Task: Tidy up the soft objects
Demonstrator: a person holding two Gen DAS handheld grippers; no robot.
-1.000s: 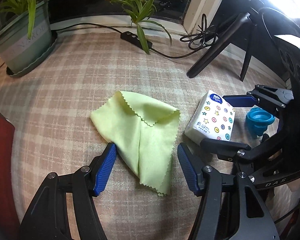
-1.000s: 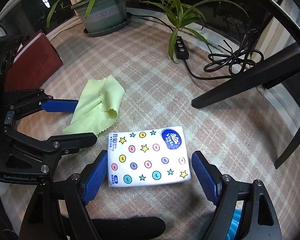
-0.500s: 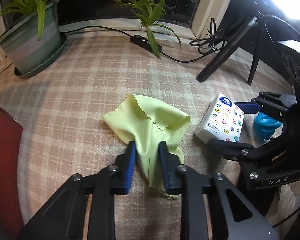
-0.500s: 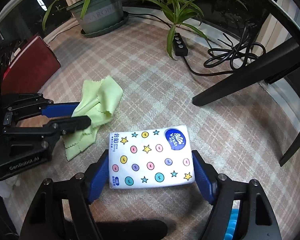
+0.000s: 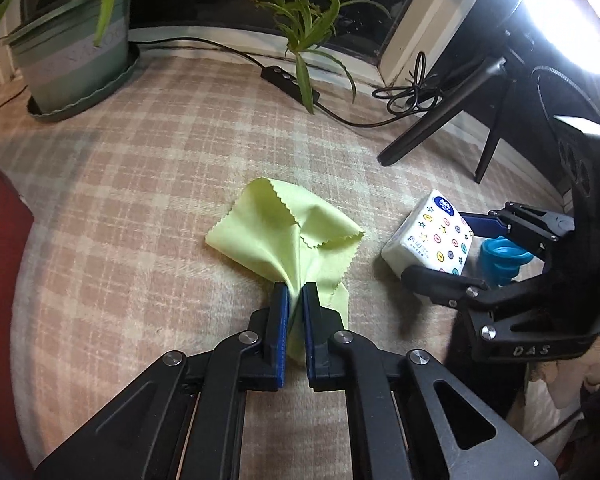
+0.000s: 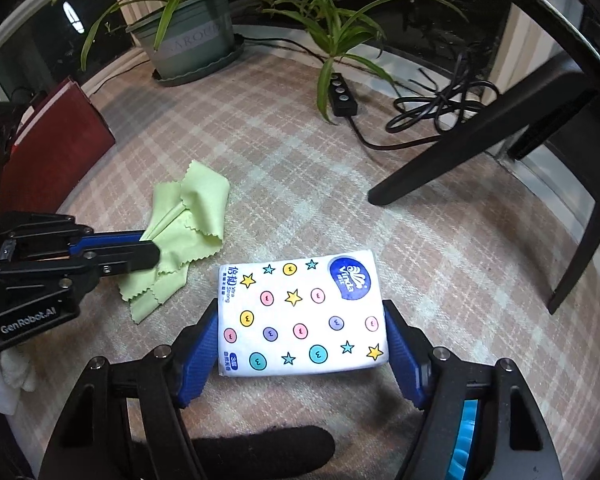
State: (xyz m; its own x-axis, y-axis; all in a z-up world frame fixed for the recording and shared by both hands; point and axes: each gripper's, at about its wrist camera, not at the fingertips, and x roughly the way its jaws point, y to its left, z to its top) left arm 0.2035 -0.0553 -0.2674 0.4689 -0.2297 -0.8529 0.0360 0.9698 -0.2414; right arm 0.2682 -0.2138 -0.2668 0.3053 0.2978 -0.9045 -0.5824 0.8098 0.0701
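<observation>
While both tongs gripped, each soft thing lay on the plaid surface (image 5: 148,208).

Nearest the left wrist camera, the left tongs (image 5: 295,294) had pinched shut on the near edge of the green cloth (image 5: 288,236), bunching its folds between the blue pads. Just right of it, the right tongs (image 6: 302,344) pressed both sides of the tissue pack (image 6: 304,316), their pads touching its short ends. Farther off lay a black power strip (image 5: 290,82) with a coiled cable, and at the far left a potted plant (image 5: 72,56).

Crumpled green cloth (image 5: 284,236); star-printed tissue pack (image 6: 302,314) lying flat beside
</observation>
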